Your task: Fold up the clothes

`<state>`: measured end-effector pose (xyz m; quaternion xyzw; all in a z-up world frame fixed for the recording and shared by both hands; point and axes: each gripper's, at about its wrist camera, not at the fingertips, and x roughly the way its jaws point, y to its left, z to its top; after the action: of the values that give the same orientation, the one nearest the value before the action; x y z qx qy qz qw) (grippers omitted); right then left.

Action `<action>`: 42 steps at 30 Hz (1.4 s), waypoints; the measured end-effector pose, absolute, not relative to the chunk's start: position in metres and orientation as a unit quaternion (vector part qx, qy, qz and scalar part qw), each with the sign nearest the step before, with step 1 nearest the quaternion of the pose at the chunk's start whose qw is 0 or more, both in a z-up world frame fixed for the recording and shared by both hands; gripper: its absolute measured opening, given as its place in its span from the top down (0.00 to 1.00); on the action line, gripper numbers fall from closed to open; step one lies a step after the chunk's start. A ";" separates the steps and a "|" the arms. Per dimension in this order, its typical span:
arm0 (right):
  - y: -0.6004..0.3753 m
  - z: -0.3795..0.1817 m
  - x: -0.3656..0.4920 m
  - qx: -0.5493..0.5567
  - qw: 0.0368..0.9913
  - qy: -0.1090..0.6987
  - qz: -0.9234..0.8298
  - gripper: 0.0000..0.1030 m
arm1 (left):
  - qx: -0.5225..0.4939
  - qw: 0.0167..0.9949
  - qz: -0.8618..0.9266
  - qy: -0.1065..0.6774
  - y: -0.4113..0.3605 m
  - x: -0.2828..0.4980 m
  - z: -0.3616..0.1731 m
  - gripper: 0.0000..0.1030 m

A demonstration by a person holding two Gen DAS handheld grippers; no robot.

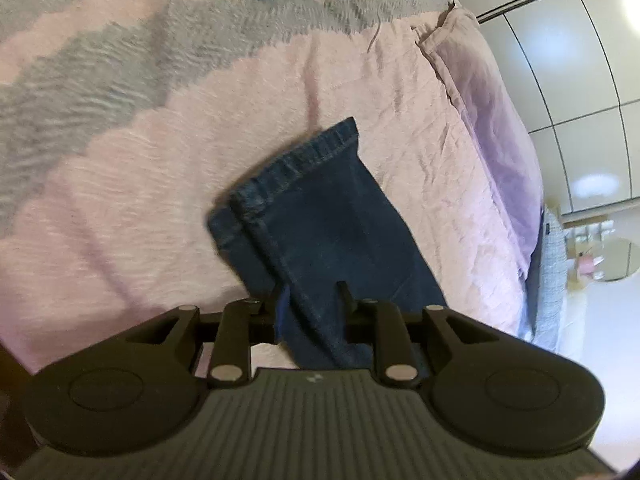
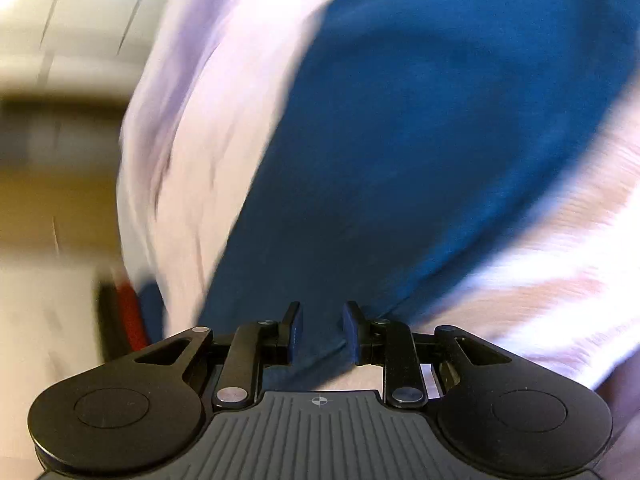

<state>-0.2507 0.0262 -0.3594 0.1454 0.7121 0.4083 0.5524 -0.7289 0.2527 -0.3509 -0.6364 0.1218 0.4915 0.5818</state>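
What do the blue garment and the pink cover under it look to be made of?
The jeans look like denim: dark blue weave, stitched double hem, a seam down the leg. The pink bedspread seems a thin, matte, creased cotton-like cloth; the pink-grey blanket beside it looks fluffy, probably fleece.

A bedroom in a home is showing here. A wide bed is lying under a wrinkled pale pink quilted bedspread (image 1: 400,128), with a fluffy pink and grey scalloped blanket (image 1: 120,92) spreading over its far part. White panelled wardrobe doors (image 1: 568,52) are standing beyond the bed's edge, and a round mirror (image 1: 618,260) is hanging nearby.
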 end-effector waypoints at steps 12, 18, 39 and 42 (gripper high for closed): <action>0.010 -0.398 -0.227 0.269 0.511 0.746 0.332 0.75 | -0.660 0.558 0.492 0.106 0.256 -0.719 -0.366 0.74; 0.009 -0.397 -0.224 0.259 0.521 0.747 0.322 0.75 | -0.660 0.555 0.497 0.099 0.258 -0.719 -0.370 0.74; 0.029 -0.401 -0.226 0.245 0.537 0.743 0.314 0.75 | -0.672 0.535 0.511 0.030 0.251 -0.731 -0.393 0.74; 0.033 -0.403 -0.227 0.245 0.538 0.743 0.314 0.75 | -0.670 0.534 0.515 0.021 0.249 -0.731 -0.397 0.73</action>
<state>-0.2268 0.0327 -0.4031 0.2453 0.7429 0.3143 0.5377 -0.7312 0.2495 -0.3969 -0.6705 0.0209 0.5148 0.5338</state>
